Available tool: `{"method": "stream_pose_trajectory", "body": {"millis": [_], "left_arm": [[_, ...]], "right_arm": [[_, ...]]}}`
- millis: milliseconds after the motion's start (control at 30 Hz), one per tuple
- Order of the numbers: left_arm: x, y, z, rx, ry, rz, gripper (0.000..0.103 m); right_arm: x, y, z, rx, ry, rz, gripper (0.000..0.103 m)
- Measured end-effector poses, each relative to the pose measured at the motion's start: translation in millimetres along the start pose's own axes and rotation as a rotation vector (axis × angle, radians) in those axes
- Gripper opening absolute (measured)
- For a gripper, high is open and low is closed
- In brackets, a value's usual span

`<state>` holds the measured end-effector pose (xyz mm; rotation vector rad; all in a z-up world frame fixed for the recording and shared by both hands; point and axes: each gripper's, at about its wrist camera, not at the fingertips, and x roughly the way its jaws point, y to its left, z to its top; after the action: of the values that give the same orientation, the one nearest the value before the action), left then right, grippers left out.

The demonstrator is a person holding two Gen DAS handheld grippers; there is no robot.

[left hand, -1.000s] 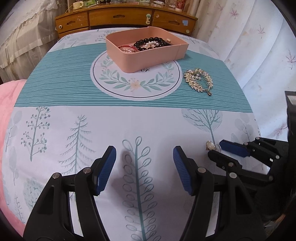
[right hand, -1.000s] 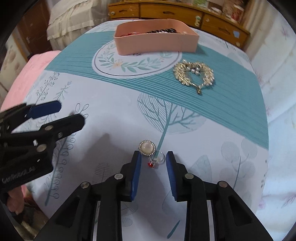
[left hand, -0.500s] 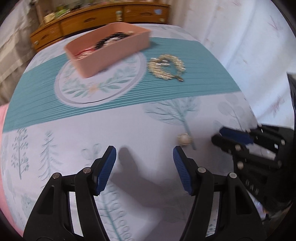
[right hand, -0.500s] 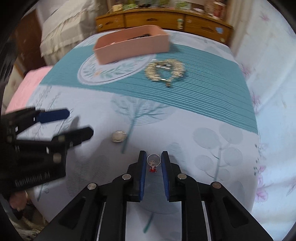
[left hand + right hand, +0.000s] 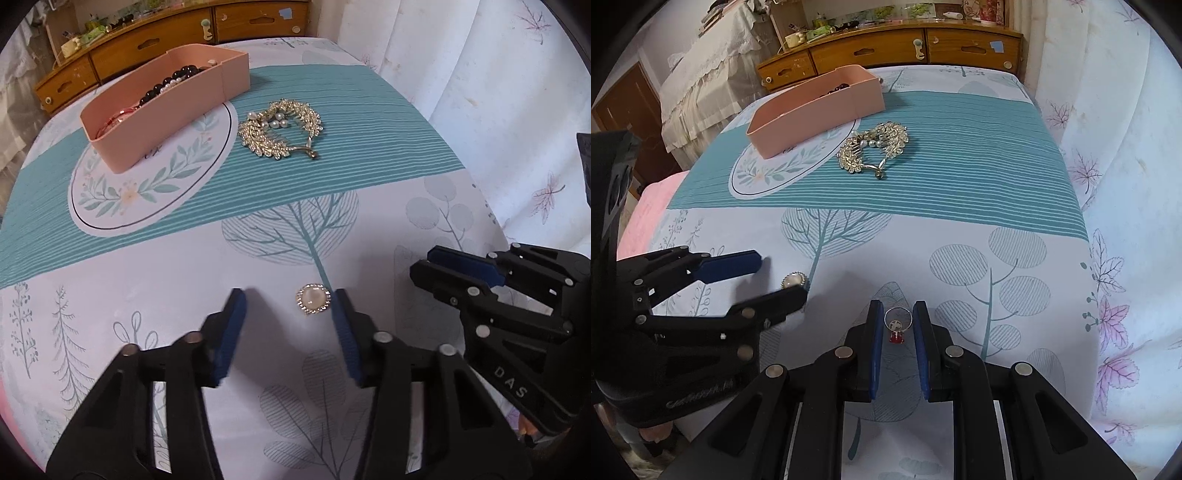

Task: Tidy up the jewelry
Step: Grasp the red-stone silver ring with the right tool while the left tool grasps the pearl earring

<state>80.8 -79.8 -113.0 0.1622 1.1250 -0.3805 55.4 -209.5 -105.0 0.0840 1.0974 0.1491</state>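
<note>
A round pearl brooch (image 5: 313,299) with a gold rim lies on the patterned cloth between the fingers of my left gripper (image 5: 289,306), close to the right pad. The jaws are closing and the left pad is still well clear of the brooch. My right gripper (image 5: 897,314) is shut on a thin ring (image 5: 897,320) with a red stone, held just above the cloth to the right of the brooch (image 5: 793,280). The right gripper (image 5: 421,261) also shows at the right of the left wrist view. A pink tray (image 5: 177,110) holding beaded bracelets stands farther back.
A gold leaf-shaped hairpiece with pearls (image 5: 280,129) lies on the teal stripe beside the tray (image 5: 812,110). A wooden dresser (image 5: 886,48) lines the far side. The cloth drops off at the right edge, where a pale curtain (image 5: 1108,147) hangs.
My left gripper has slid over to the pearl brooch and its jaws have narrowed around it. The right gripper has shut on the ring and carried it away to the right.
</note>
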Motion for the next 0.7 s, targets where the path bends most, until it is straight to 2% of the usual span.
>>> {"method": "stream_pose_trajectory", "body": {"millis": [133, 367, 700], "left_arm": [[0.1, -5.2, -1.2, 0.012, -0.006, 0.037, 0.034], [-0.6, -11.4, -1.6, 0.032, -0.01, 0.034, 0.016], [-4.1, -10.4, -2.7, 0.02, -0.016, 0.031, 0.012]], "right_arm": [[-0.7, -0.2, -0.6, 0.006, 0.002, 0.008, 0.016], [-0.3, 3.4, -2.5, 0.002, 0.006, 0.02, 0.016], [-6.2, 12.4, -2.5, -0.014, -0.004, 0.023, 0.016]]}}
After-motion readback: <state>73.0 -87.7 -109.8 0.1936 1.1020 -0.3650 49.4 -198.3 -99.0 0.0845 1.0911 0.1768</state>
